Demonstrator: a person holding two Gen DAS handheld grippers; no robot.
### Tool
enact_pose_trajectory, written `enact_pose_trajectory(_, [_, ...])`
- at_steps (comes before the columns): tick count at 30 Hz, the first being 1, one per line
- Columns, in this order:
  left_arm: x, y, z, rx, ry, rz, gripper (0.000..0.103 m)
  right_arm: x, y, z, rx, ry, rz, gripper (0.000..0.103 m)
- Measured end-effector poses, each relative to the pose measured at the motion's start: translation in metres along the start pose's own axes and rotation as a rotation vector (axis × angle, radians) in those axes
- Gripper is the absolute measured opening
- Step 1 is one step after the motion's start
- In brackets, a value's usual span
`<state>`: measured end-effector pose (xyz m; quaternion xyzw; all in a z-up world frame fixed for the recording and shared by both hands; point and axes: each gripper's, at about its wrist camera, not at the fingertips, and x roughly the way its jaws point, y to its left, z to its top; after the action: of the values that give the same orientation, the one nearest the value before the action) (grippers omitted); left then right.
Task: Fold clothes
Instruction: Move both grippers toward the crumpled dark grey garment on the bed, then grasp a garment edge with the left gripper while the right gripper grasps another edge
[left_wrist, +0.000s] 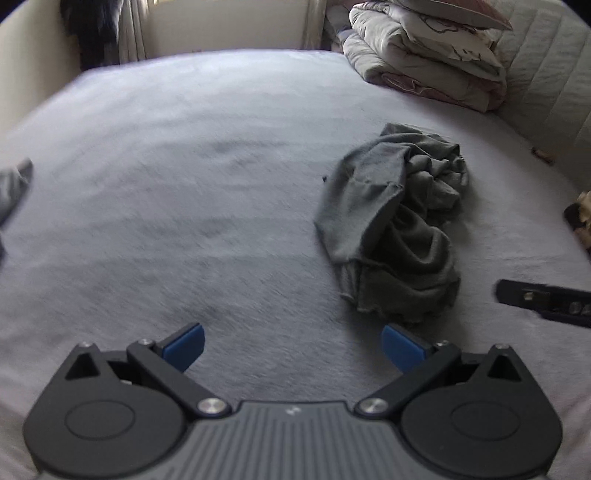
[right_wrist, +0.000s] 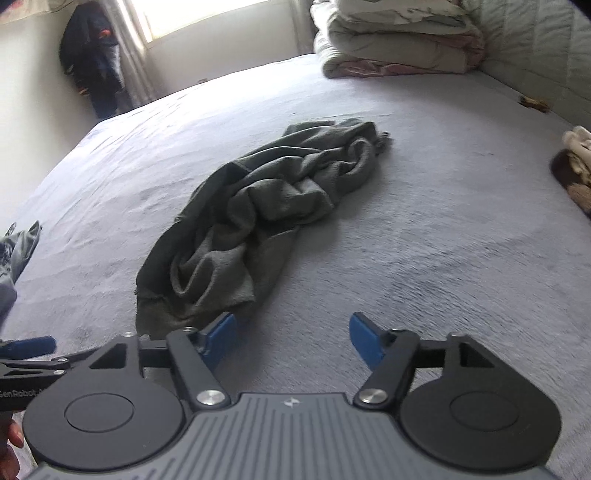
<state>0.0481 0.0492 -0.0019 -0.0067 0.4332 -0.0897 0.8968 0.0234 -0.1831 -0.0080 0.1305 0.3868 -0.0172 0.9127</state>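
A bed (right_wrist: 424, 229) covered by a pale lavender-grey plush sheet fills the near and middle ground. At the far right, folded quilts (left_wrist: 424, 55) are stacked against a quilted, cream headboard (left_wrist: 546, 88). Beyond the far edge, a bright window (right_wrist: 207, 14) is seen, by which the sheet's far side is washed out. A light curtain (right_wrist: 127, 48) is hung to the window's left, and dark clothing (right_wrist: 92, 55) is hung in the cream-walled far left corner.
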Motion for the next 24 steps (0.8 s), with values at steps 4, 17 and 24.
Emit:
enact_pose_trajectory(4, [0.007, 0.005, 0.003, -0.042, -0.027, -0.039, 0.102, 0.011, 0.006, 0.002, -0.019, -0.003, 0.026, 0.065])
enact_pose_trajectory(17, [0.038, 0.001, 0.008, -0.143, -0.07, -0.256, 0.05, 0.021, -0.012, 0.005, 0.042, 0.006, 0.043, 0.065])
enact_pose_trajectory(24, [0.047, -0.002, 0.001, -0.178, -0.072, -0.275, 0.007, 0.015, -0.008, 0.005, 0.012, -0.014, 0.048, 0.065])
